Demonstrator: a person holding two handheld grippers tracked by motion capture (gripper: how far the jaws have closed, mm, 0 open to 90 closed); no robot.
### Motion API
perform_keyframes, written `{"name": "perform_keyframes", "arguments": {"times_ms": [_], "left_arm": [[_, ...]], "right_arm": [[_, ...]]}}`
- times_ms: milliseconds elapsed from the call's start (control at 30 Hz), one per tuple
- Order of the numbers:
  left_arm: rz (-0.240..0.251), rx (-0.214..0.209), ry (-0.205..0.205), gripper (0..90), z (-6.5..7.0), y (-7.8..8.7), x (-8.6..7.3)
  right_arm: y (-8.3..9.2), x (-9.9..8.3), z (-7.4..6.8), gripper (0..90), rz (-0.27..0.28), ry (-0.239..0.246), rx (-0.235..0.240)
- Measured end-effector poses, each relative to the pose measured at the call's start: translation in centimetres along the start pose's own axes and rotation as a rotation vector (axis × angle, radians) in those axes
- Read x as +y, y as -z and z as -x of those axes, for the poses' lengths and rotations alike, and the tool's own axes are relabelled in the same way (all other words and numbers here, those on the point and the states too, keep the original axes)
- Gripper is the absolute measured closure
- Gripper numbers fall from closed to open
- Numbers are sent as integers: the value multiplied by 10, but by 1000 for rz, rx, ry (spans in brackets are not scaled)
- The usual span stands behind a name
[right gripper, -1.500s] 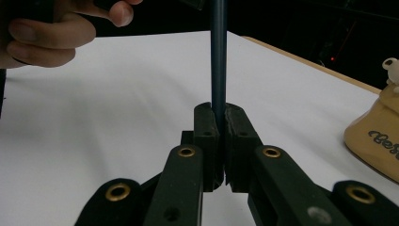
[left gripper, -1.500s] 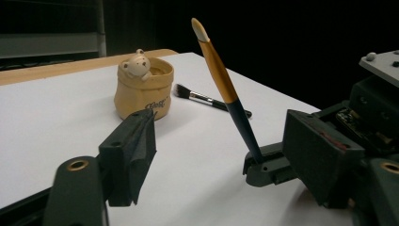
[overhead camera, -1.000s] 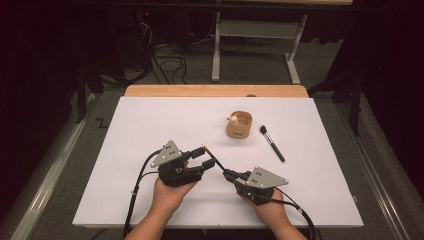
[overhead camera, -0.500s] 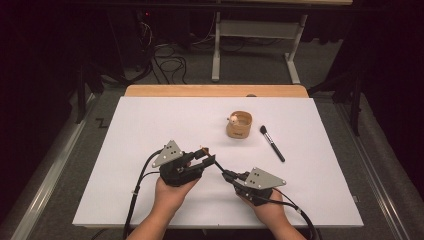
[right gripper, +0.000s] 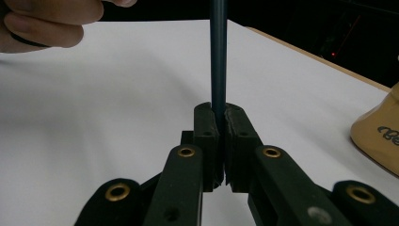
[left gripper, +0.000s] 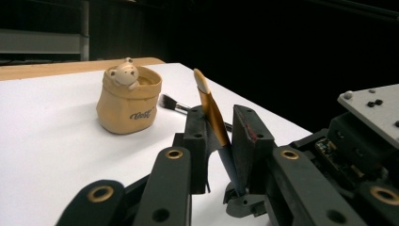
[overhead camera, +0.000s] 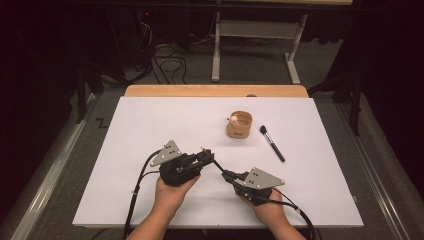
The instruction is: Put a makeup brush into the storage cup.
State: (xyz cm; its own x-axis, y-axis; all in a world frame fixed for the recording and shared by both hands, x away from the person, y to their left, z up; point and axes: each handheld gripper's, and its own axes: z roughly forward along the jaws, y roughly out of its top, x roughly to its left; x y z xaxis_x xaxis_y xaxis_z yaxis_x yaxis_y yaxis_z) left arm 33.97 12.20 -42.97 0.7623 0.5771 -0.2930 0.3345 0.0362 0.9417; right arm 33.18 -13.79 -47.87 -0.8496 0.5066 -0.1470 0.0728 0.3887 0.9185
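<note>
Near the front of the white table (overhead camera: 150,130), short of the tan pot (overhead camera: 239,125), a slim brush (left gripper: 214,117) with a dark handle and a gold collar bridges the gap between two hand-held grippers. Its dark handle (right gripper: 219,56) is clamped in the right gripper (right gripper: 218,117), whose fingers press together on it with no gap showing. Its gold end rises between the fingers of the left gripper (left gripper: 220,129), which have just been closing around it; one finger (left gripper: 195,136) lies against the brush, while whether the other presses on it cannot be told from the left gripper view.

From above, the left gripper (overhead camera: 204,156) sits on the pot's near left and the right gripper (overhead camera: 227,175) nearer the table's front edge, almost directly before the pot; the two point toward each other, close together. A person's left hand (overhead camera: 170,192) and right hand (overhead camera: 267,207) grip the bodies, cables trailing back off the front edge.

The pot, a soft sack shape with a small bear figure (left gripper: 123,73) peeking over its rim and lettering on its side, stands upright beyond both grippers. Just right of the pot lies a black makeup brush (overhead camera: 272,144), bristles toward the far side, apart from the pot. A bare wooden strip (overhead camera: 215,91) runs along the table's far edge behind the pot.
</note>
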Motion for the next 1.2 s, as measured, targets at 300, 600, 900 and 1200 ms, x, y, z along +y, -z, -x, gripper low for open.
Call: {"name": "perform_keyframes", "arguments": {"times_ms": [300,600,900,1200], "left_arm": [[-1,-28,-13,815,3,-2,-2],[0,-52,-29,838,7,-4,-3],[15,-46,-42,840,9,-3,-2],[10,-17,-66,840,10,-2,-3]], "right_arm": [[-3,-2,0,859,-24,18,-9],[-5,-3,1,851,-34,10,-17],[-3,-1,4,740,-21,-28,-6],[5,5,7,611,42,-62,-5]]}}
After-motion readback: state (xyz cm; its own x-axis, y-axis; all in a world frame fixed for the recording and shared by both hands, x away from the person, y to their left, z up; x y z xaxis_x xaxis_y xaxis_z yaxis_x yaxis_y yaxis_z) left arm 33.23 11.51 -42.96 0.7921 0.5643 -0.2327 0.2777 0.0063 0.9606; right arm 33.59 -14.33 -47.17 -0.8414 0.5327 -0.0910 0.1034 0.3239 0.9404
